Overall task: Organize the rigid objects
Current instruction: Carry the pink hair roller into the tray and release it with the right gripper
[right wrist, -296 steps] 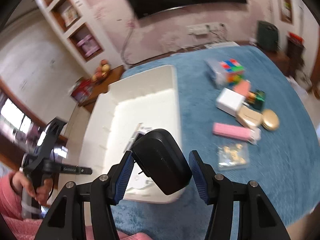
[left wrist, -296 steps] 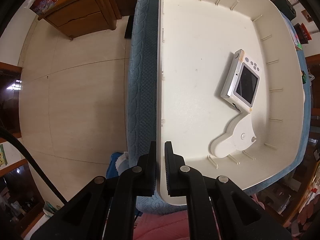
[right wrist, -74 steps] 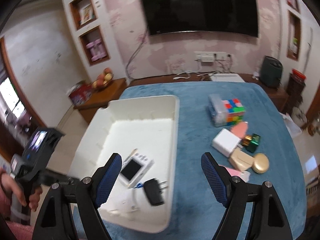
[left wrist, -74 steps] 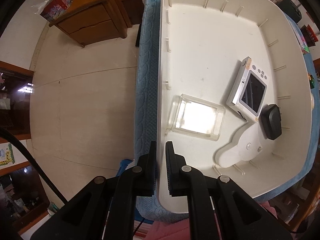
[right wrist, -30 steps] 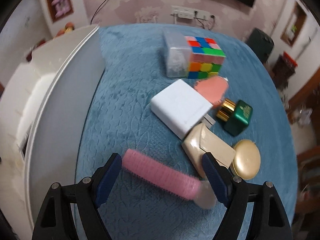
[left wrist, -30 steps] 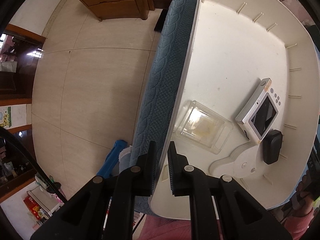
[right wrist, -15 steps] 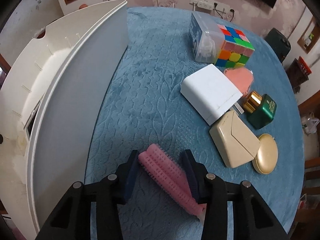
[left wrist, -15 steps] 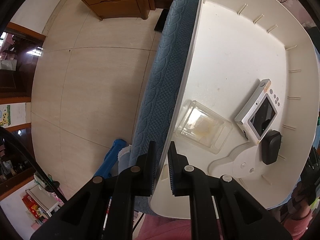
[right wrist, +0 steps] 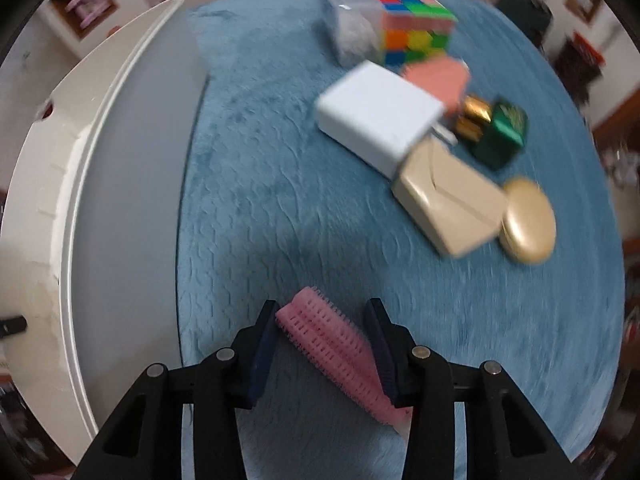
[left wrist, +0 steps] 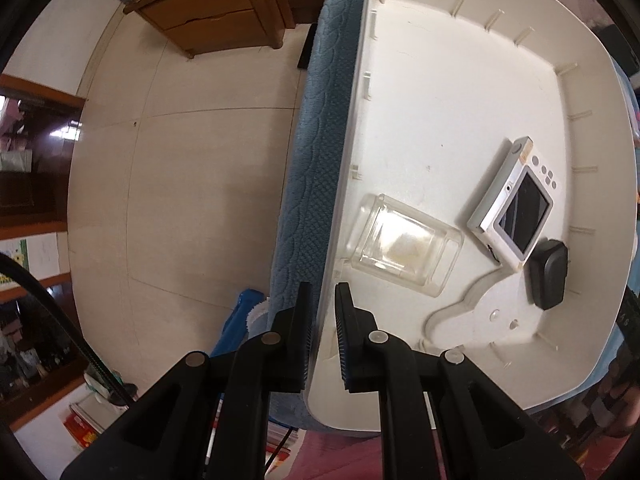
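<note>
The left gripper (left wrist: 321,320) has its 2 fingers (left wrist: 301,320) closed on the near side wall of the white bin (left wrist: 460,80), 1 finger outside the wall and 1 inside it. The bin rests on the desk, which is covered with a blue cloth (right wrist: 300,200).

Inside the bin:
- A clear plastic box (left wrist: 404,244) lies on the bin floor just beside the gripped wall.
- A small silver camera (left wrist: 514,208) lies screen-up, farther from that wall than the clear box.
- A black charger (left wrist: 548,274) lies just beside the camera, near the opposite wall.
- A white flat part (left wrist: 472,312) lies near the bin's closest corner, touching or just beside the camera's lower edge.

The right gripper (right wrist: 322,344) has its fingers (right wrist: 262,344) partly closed around a pink hair roller (right wrist: 336,344). The roller lies diagonally between them, touching both pads. Whether it is lifted off the cloth cannot be told. This view is motion-blurred.

Relative to the bin, the remaining items sit well apart on the cloth:
- A colour cube (right wrist: 412,28) beside a clear case (right wrist: 348,20), farthest away.
- A white block (right wrist: 378,116) with a pink item (right wrist: 440,76) touching it.
- A green and gold bottle (right wrist: 496,128).
- A beige case (right wrist: 448,204), touching a round gold compact (right wrist: 528,226).
</note>
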`<state>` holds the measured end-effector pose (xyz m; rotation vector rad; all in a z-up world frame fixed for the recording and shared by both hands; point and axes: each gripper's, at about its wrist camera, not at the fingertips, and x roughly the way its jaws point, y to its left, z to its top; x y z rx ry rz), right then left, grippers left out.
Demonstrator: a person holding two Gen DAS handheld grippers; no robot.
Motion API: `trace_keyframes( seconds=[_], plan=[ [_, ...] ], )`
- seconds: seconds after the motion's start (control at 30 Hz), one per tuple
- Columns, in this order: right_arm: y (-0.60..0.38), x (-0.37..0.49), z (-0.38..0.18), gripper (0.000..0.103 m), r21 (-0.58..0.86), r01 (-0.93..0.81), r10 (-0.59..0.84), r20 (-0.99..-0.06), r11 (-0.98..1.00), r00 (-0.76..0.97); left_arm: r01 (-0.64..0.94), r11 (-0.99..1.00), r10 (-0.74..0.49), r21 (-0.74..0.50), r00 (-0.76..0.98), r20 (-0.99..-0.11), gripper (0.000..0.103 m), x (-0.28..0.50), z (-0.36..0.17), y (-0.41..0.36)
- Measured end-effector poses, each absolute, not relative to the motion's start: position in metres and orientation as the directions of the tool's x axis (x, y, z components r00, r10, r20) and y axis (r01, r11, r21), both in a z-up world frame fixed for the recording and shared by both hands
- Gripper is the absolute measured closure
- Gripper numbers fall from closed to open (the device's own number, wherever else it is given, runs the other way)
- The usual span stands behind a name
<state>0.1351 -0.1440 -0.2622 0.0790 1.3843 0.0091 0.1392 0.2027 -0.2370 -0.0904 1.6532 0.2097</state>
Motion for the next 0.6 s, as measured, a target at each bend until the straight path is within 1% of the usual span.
trace_keyframes(
  seconds=[0.1, 0.23, 0.3, 0.47, 0.6],
  plan=[
    [-0.154, 0.127, -0.263, 0.059, 0.094, 0.101, 0.078, -0.986, 0.990, 0.150, -0.152, 0.985, 0.074, 0.088, -0.091, -0.993, 0.092, 0.137, -0.236, 0.198],
    [-0.172, 0.108, -0.266, 0.059, 0.179, 0.227, 0.156, -0.981, 0.957, 0.113, -0.109, 0.991, 0.073, 0.082, -0.086, -0.994, 0.094, 0.132, -0.238, 0.192],
    [-0.177, 0.098, -0.267, 0.059, 0.207, 0.273, 0.184, -0.977, 0.939, 0.110, -0.078, 0.993, 0.078, 0.084, -0.076, -0.994, 0.095, 0.130, -0.237, 0.190],
    [-0.186, 0.062, -0.271, 0.060, 0.269, 0.380, 0.249, -0.963, 0.885, 0.102, -0.037, 0.997, 0.068, 0.070, -0.056, -0.996, 0.096, 0.122, -0.237, 0.182],
    [-0.188, 0.032, -0.277, 0.062, 0.360, 0.482, 0.356, -0.929, 0.799, 0.104, -0.016, 0.999, 0.051, 0.052, -0.059, -0.997, 0.096, 0.115, -0.236, 0.183]
  ],
)
